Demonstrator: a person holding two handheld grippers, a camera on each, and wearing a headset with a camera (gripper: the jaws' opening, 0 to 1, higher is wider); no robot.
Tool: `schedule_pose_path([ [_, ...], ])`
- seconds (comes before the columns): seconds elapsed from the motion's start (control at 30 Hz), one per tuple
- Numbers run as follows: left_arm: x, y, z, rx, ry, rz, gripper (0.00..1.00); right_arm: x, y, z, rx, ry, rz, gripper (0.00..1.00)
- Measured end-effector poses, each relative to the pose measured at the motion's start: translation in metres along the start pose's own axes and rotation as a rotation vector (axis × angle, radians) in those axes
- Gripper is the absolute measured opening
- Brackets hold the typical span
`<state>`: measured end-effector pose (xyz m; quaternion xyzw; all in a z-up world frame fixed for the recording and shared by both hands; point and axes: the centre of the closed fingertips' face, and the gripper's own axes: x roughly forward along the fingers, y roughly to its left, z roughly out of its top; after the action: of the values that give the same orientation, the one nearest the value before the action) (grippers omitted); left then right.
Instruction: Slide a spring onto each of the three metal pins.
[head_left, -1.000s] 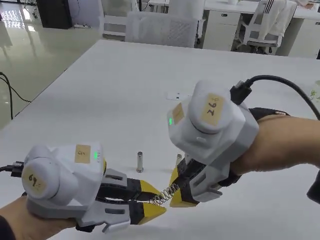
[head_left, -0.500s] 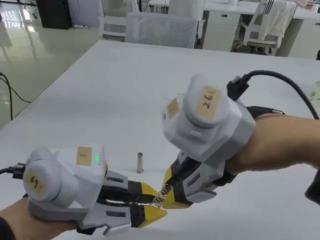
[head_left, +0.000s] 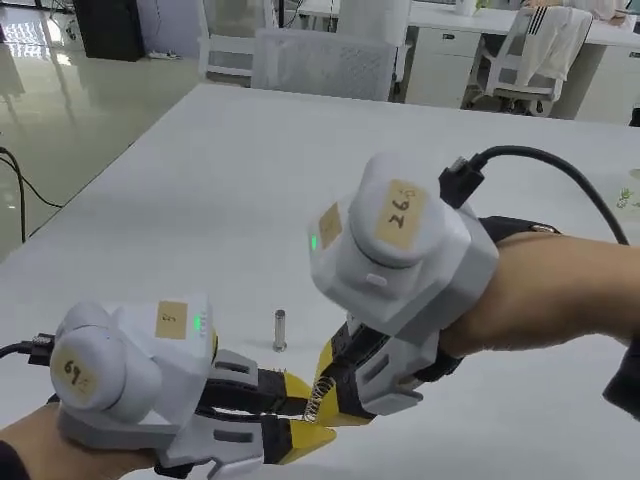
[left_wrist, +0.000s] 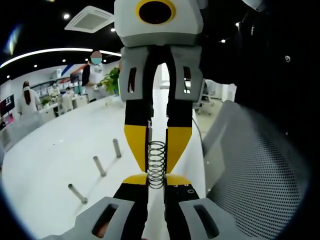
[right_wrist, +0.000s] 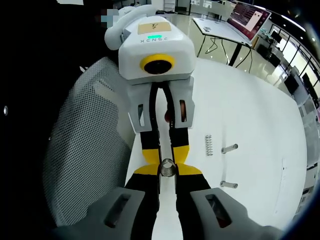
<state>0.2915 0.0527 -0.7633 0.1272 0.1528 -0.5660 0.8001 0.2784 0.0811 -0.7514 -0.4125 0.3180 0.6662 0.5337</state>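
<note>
left gripper and right gripper met tip to tip over the tabletop near its near edge. each had its jaws narrowed onto one end of the spring. three metal pins stood just beyond, with a second spring beside them.

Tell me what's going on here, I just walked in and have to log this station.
A person at a white table holds a gripper in each hand. The left gripper and the right gripper meet tip to tip, both closed on one small spring held between them above the table. The three metal pins stand bare, with no spring on any of them yet. A second spring lies loose on the table beside the pins.
</note>
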Motion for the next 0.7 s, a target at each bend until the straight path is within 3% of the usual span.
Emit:
schedule_pose_path([
  [0.7,-0.005,0.011,-0.006,-0.076,-0.007,0.044,0.17,0.0,-0.009,-0.007,0.01,0.014,-0.023,0.08],
])
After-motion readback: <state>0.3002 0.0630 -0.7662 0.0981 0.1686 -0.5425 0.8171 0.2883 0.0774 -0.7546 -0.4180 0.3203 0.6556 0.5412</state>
